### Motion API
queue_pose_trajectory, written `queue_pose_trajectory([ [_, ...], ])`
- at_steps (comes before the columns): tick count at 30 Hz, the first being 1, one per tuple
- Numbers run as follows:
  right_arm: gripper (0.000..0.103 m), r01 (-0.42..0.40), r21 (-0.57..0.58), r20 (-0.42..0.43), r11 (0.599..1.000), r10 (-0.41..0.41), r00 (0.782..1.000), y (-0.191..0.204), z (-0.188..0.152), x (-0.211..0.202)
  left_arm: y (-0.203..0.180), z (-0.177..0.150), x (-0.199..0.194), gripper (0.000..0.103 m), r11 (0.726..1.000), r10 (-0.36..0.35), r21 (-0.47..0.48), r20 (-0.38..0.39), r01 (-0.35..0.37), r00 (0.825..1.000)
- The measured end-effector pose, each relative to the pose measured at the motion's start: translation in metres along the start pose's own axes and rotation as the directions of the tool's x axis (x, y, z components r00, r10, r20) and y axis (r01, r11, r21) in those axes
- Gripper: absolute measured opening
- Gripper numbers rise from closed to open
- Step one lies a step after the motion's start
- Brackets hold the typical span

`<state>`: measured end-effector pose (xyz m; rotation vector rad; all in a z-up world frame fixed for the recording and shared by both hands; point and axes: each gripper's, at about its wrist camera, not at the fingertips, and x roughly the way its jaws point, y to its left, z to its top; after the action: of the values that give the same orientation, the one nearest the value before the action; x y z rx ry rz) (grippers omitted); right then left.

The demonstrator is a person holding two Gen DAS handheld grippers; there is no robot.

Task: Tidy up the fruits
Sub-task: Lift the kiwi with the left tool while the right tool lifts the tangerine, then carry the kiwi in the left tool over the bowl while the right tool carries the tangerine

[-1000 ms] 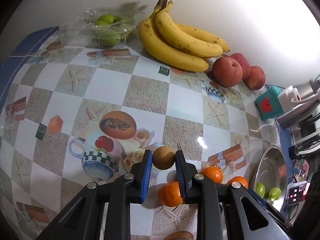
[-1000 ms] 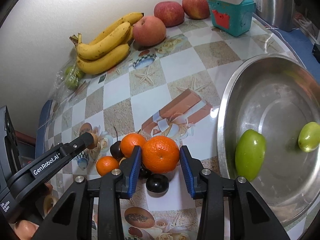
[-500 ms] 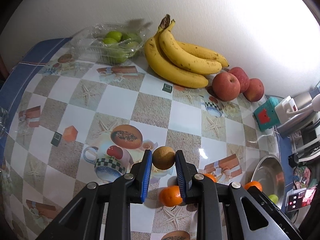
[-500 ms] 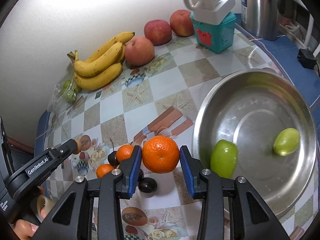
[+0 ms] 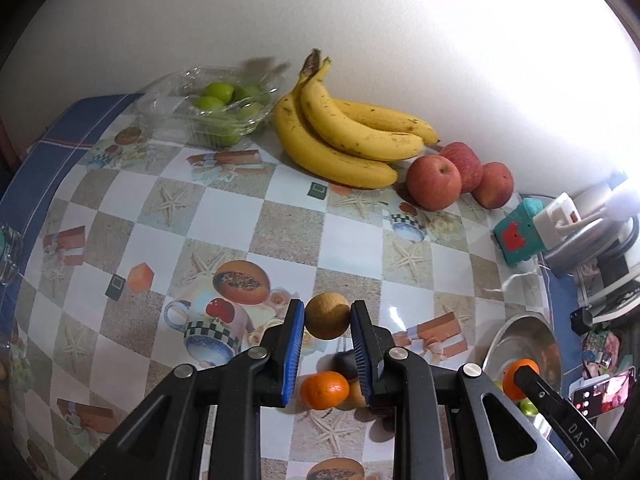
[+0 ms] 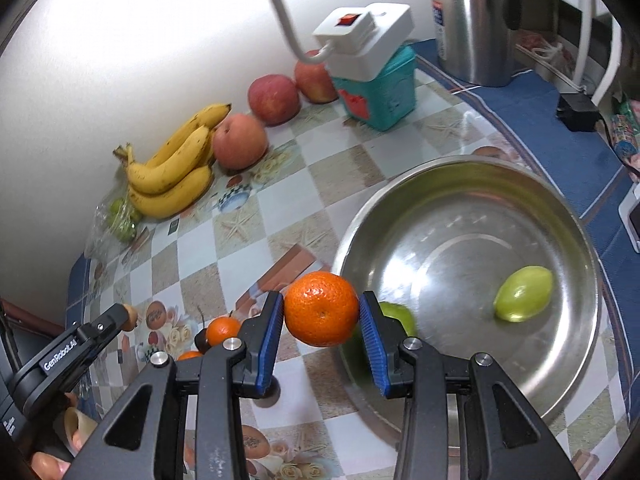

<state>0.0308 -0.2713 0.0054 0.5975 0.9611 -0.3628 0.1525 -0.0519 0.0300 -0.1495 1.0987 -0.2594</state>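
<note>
My left gripper (image 5: 327, 334) is shut on a small tan round fruit (image 5: 327, 316) and holds it above the table. Below it lie a tangerine (image 5: 324, 390) and a dark plum (image 5: 347, 364). My right gripper (image 6: 321, 320) is shut on an orange tangerine (image 6: 321, 309) held at the left rim of the steel bowl (image 6: 576, 216). The bowl holds two green fruits, one (image 6: 523, 294) at the right and one (image 6: 396, 316) partly hidden behind my right finger. The left gripper also shows in the right wrist view (image 6: 128, 317).
Bananas (image 5: 348, 140), three red apples (image 5: 434, 182) and a clear box of green fruit (image 5: 216, 108) line the wall. A teal box with a white switch block (image 6: 376, 80), a lamp neck and a steel kettle (image 6: 472, 20) stand behind the bowl. More tangerines (image 6: 223, 330) lie on the table.
Both grippers have risen with their fruit. The right one has carried the tangerine rightward from the fruit pile to the bowl's rim.
</note>
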Motion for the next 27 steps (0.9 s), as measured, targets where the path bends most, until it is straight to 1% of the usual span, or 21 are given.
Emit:
queue_pose_trajectory([
  [8,0.04,0.025,0.07,0.03,0.997,-0.027,0.999,-0.029,0.007,-0.008,-0.029,-0.008,-0.005,0.026,0.998,-0.028,0.064,0.003,0.028,1.0],
  [15,0.04,0.06,0.16,0.053,0.985,-0.069,0.996,-0.068,0.012,-0.015,-0.071,-0.025,-0.004,0.026,0.985,-0.075,0.157,-0.024,0.078,0.997],
  [18,0.04,0.072,0.196,0.06,0.978,-0.086,0.995,-0.084,0.011,-0.019,-0.093,-0.032,-0.005,0.026,0.972,-0.105,0.207,-0.037,0.111,0.994],
  [21,0.04,0.071,0.224,0.071,0.972,-0.089,0.993,-0.095,0.012,-0.022,-0.118,-0.041,-0.005,0.026,0.952,-0.136,0.27,-0.041,0.142,0.99],
  [27,0.04,0.065,0.238,0.089,0.969,-0.089,0.992,-0.107,0.014,-0.019,-0.156,-0.062,0.002,0.026,0.91,-0.151,0.384,-0.047,0.158,0.987],
])
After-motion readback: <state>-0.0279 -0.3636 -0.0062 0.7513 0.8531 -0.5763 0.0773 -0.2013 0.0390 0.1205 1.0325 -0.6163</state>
